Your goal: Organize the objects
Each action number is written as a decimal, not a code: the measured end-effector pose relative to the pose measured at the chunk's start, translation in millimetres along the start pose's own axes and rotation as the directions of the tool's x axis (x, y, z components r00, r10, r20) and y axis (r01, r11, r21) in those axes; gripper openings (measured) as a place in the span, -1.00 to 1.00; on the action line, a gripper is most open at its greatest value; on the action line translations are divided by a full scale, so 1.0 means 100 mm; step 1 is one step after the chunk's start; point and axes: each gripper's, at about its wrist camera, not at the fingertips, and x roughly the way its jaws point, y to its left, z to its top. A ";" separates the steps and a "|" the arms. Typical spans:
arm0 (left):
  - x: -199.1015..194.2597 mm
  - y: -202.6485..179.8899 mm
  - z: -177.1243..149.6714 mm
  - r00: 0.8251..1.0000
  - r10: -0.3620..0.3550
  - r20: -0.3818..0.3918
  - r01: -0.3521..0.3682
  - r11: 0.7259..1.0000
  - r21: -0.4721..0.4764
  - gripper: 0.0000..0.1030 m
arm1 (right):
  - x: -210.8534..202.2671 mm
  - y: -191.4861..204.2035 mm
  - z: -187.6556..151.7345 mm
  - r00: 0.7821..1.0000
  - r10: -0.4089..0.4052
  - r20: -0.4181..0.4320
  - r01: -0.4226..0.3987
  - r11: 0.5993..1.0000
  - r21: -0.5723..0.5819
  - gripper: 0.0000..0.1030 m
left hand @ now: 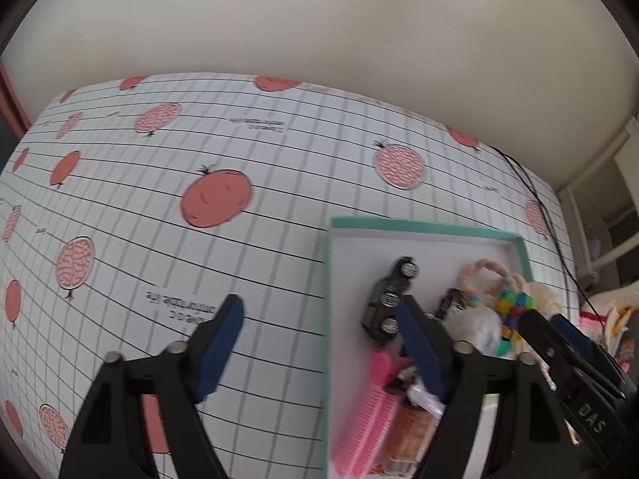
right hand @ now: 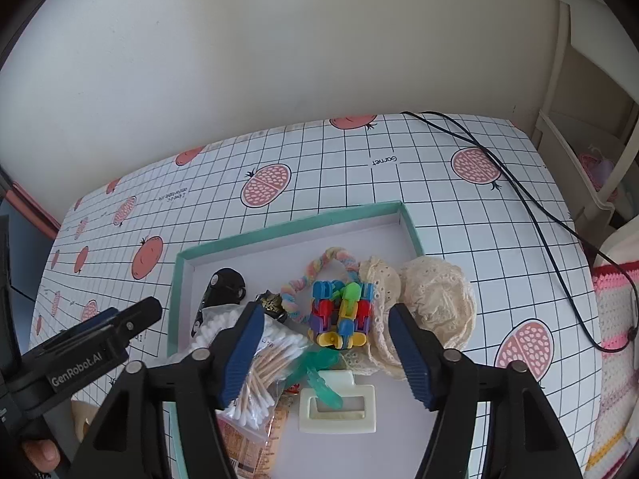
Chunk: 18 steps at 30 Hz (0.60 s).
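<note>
A shallow teal-rimmed box (right hand: 287,226) lies on the table and holds several items: a black toy car (right hand: 221,285), a bag of cotton swabs (right hand: 263,359), a colourful block toy (right hand: 339,313), a pastel braided ring (right hand: 315,267), cream lace cloth (right hand: 435,295) draped over the right rim, a white plastic frame (right hand: 339,409) and a green clip (right hand: 319,375). My right gripper (right hand: 325,353) is open and empty above the box. My left gripper (left hand: 319,343) is open and empty over the box's left rim (left hand: 329,299). The car (left hand: 389,299) and a pink comb (left hand: 367,411) show in the left wrist view.
The table wears a white grid cloth with pomegranate prints (left hand: 217,197). A black cable (right hand: 531,207) runs across its right part. A white shelf unit (right hand: 591,127) stands to the right, with a striped knitted cloth (right hand: 615,319) below it. A wall is behind.
</note>
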 end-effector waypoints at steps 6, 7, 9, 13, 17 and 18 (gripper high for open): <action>0.04 0.10 0.00 0.999 0.031 0.011 -0.031 0.999 -0.024 0.93 | 0.02 0.03 -0.01 1.000 -0.009 0.007 0.009 1.000 -0.012 0.54; 0.04 0.12 0.00 0.999 0.040 0.017 -0.039 0.999 -0.029 0.93 | 0.02 0.04 0.00 1.000 -0.008 0.007 0.008 1.000 -0.014 0.56; 0.03 0.15 0.00 0.998 0.048 0.029 -0.047 0.998 -0.041 0.93 | 0.03 0.04 0.00 1.000 -0.008 0.008 0.008 1.000 -0.015 0.62; 0.02 0.18 0.01 0.998 0.048 0.043 -0.046 0.997 -0.056 0.94 | 0.03 0.05 0.00 1.000 -0.006 0.008 0.006 1.000 -0.017 0.76; 0.00 0.21 0.02 0.997 0.055 0.053 -0.052 0.996 -0.066 0.94 | 0.03 0.05 0.00 1.000 -0.005 0.016 0.005 1.000 -0.017 0.97; 0.00 0.21 0.02 0.997 0.055 0.055 -0.051 0.996 -0.069 0.94 | 0.03 0.05 0.00 1.000 -0.006 0.020 0.006 1.000 -0.015 1.00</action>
